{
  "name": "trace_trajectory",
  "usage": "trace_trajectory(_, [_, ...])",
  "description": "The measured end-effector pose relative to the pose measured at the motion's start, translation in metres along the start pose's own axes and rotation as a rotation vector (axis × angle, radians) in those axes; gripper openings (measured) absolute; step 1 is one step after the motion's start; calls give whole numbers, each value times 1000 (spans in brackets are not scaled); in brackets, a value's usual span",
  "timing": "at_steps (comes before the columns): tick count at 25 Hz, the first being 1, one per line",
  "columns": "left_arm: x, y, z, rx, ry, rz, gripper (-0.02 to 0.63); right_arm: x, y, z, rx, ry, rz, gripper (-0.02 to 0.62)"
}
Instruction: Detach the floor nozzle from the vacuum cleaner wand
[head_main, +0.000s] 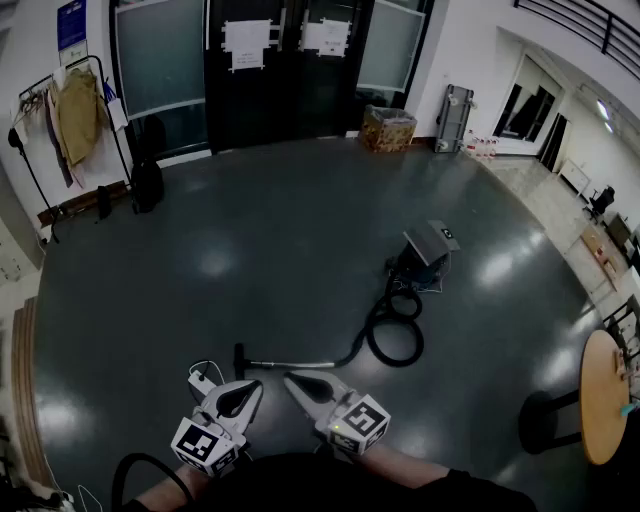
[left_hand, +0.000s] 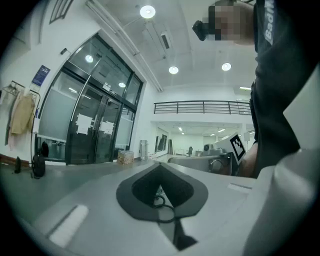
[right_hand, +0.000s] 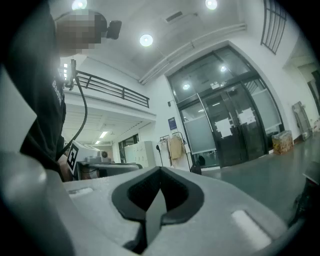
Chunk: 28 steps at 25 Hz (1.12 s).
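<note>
In the head view the vacuum cleaner lies on the dark floor. Its grey body (head_main: 430, 245) is at the right, and a black hose (head_main: 395, 330) coils toward me. The metal wand (head_main: 295, 364) runs left to the small black floor nozzle (head_main: 239, 360). My left gripper (head_main: 256, 385) and right gripper (head_main: 289, 378) are held level just in front of the wand, tips turned toward each other. Both are shut with nothing in them and touch nothing. The left gripper view shows closed jaws (left_hand: 161, 166), and so does the right gripper view (right_hand: 160, 171).
A coat rack (head_main: 75, 110) with clothes stands at the far left, with a black bag (head_main: 147, 185) beside it. Dark glass doors (head_main: 270, 60) fill the back wall. A box (head_main: 388, 128) and a hand truck (head_main: 452, 118) stand near them. At the right are a round wooden table (head_main: 603, 395) and a black stool (head_main: 545, 420).
</note>
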<state>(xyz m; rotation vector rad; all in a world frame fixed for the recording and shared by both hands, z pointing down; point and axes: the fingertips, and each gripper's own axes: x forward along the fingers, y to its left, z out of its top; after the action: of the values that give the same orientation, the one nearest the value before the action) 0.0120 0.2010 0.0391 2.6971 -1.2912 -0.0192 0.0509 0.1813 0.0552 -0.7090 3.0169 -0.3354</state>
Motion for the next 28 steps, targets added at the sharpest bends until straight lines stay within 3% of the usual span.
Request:
trace_trajectory(8, [-4,-5,-10,-7,14,4,2,-6,2,-3,-12,10,3,0])
trace_trajectory(17, [3,-9,-20,-2,45,28,2,-20,-11,0,25,-55,-10,0])
trace_trajectory(28, [29,-11,-26,-1,79,156,2,-56,-64,-21,74,-8,20,0])
